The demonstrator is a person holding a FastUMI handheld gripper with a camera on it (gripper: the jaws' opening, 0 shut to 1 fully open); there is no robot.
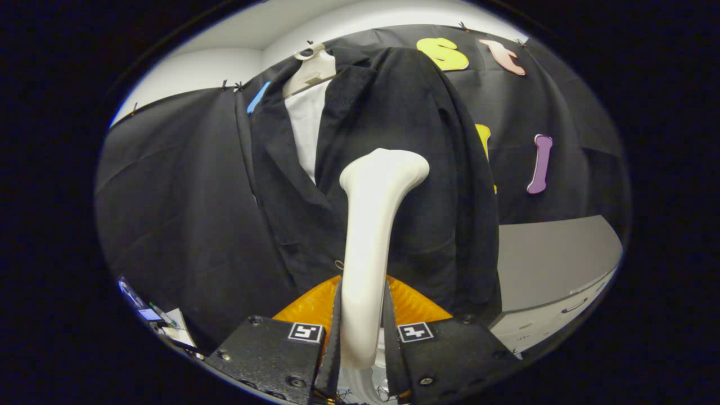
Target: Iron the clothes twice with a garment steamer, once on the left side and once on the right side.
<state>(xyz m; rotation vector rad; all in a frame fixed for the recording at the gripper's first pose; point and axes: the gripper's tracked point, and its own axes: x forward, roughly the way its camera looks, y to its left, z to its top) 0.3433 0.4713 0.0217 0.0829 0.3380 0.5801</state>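
A white garment steamer (368, 242) stands upright between my fingers, and my gripper (363, 332) is shut on its handle. Its head (388, 169) bends to the right and rests against or very near the right front panel of a black jacket (405, 140). The jacket hangs on a pale hanger (309, 70) over a white shirt (306, 126), straight ahead of me. The left lapel and left panel (281, 185) lie to the left of the steamer. Whether the head touches the cloth I cannot tell.
An orange object (413, 304) sits low behind the steamer handle, just above my fingers. A grey cabinet top (551, 259) with white drawers (562, 312) stands to the right of the jacket. Small items (163, 323) lie low on the left.
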